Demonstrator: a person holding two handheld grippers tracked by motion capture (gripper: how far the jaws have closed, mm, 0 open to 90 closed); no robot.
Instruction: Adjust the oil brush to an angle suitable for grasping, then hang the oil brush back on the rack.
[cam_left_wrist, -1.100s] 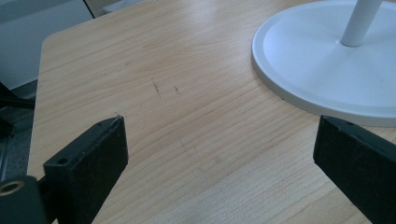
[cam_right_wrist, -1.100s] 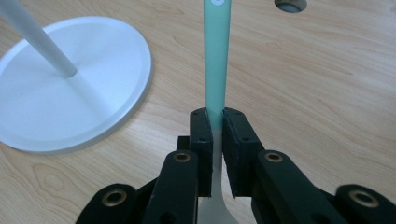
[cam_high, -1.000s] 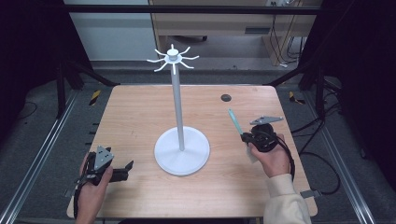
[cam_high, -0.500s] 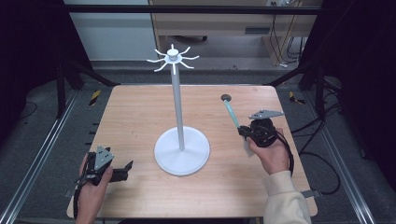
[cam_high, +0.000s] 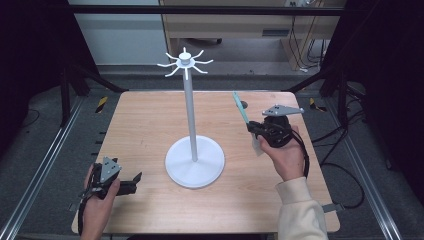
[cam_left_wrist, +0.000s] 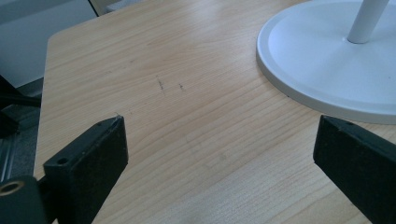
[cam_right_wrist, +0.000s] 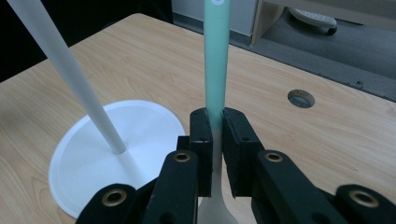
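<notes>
A tall white stand (cam_high: 190, 120) rises from a round base (cam_high: 195, 162) at mid-table, with a crown of curved hooks (cam_high: 184, 62) on top. To its right, my right gripper (cam_high: 252, 129) is shut on a utensil with a pale green handle (cam_high: 241, 110); it is held above the table, handle pointing up and away. In the right gripper view the jaws (cam_right_wrist: 215, 123) pinch the handle (cam_right_wrist: 216, 60) near its whitish lower end, and the stand's pole (cam_right_wrist: 65, 70) leans at the left. My left gripper (cam_high: 135, 182) rests open at the table's front left, its jaws (cam_left_wrist: 219, 154) wide apart over bare wood.
A small round hole (cam_right_wrist: 301, 98) sits in the tabletop beyond the utensil, near the far right edge. The stand's base (cam_left_wrist: 327, 70) lies just right of my left gripper. Metal rails run along both sides of the table (cam_high: 140, 125).
My right gripper has risen with the green-handled utensil and carried it farther from the person, so the handle now points higher. The left gripper has stayed put.
</notes>
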